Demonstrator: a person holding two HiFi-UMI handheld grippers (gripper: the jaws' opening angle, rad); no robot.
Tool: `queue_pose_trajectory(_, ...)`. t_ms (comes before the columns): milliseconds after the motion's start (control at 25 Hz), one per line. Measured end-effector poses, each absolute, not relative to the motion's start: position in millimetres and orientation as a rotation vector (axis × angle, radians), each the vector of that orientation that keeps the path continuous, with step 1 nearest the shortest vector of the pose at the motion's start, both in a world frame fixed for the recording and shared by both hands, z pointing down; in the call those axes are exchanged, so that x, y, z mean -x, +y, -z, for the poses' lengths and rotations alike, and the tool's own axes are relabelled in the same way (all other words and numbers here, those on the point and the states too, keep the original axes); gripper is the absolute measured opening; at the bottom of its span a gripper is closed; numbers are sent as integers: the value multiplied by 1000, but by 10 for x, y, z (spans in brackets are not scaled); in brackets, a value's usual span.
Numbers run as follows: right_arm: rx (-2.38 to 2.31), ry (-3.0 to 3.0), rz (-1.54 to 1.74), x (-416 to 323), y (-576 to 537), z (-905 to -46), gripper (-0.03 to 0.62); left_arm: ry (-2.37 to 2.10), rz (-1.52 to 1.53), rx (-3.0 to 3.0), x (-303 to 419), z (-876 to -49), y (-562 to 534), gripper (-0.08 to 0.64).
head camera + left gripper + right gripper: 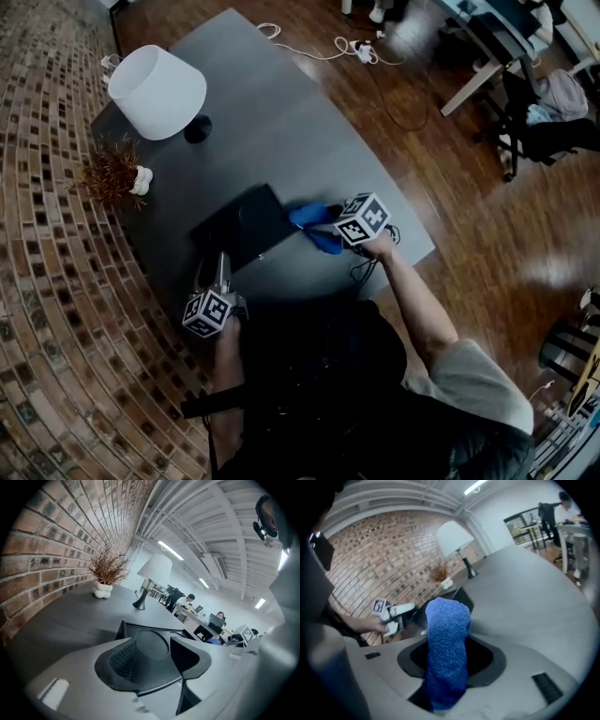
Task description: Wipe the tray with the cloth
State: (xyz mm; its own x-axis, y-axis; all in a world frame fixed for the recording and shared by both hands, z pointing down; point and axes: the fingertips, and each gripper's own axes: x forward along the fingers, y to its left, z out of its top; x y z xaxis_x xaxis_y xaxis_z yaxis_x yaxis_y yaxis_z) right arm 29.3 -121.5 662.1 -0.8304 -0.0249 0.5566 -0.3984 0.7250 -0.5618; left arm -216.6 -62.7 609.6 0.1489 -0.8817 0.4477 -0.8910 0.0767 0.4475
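Blue cloth (447, 639) stood pinched in my right tongs (325, 219), the jaws closed on it partway, with a thick fold sticking out past the tips. I had it at the right edge of the black tray (246, 225), which lay flat in the middle of the grey table (281, 122). My left tongs (151, 660) were part open with nothing in them, tips just at the tray's near left corner; whether they touched it I couldn't tell. Well beyond stood a lamp (157, 91) and a dried plant (111, 173), by the brick wall (47, 550)
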Motion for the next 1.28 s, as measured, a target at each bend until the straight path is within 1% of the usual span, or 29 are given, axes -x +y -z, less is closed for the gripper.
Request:
queue_pose_trajectory(160,-804,-2445,-1185,-70,-2285,-6624,181,-1705,-10,-1767,2192,-6115,-618,222)
queue_pose_trajectory(280,-829,-2369,-1254,210,-2481,-6881,183,-1694,0,-1770,2136,-6103,-601,222)
queue_pose_trajectory(400,-736,-2348,-1256,294,-2248,-6925,179,-1690,9,-1775,2107,-6099,-586,222)
queue_pose_trajectory(560,-608,-2250,-1369,-2,-1582,-6925,175,-1704,27,-1777,2128,-6077,-605,222)
queue_pose_trajectory(680,-362,-2160,-1449,-228,-864,-6895,173,-1665,59,-1782,2105,-6055,-593,222)
queue_pose_trajectory(760,-237,-2121,-1400,-352,-588,-6857,174,-1631,112,-1739,2115,-6026,-481,222)
queue_pose_trajectory(800,-252,-2129,-1348,-410,-630,-6821,175,-1642,148,-1690,2158,-6010,-365,222)
queue_pose_trajectory(920,-473,-2280,-1133,-391,-1371,-6561,177,-1591,278,-1556,2151,-6025,28,222)
queue_pose_trajectory(1040,-608,-2469,-989,80,-2313,-6246,178,-1365,343,-1552,1758,-6189,137,222)
queue_pose_trajectory(1120,-558,-2502,-921,557,-2703,-6204,178,-1310,357,-1563,1603,-6238,28,223)
queue_pose_trajectory(1200,-403,-2424,-797,987,-2754,-6370,178,-1319,385,-1551,1611,-6247,-67,229)
queue_pose_trajectory(1240,-306,-2360,-733,1128,-2676,-6496,178,-1333,391,-1540,1650,-6267,-79,239)
queue_pose_trajectory(1280,-213,-2298,-694,1202,-2572,-6615,178,-1344,390,-1534,1684,-6288,-76,234)
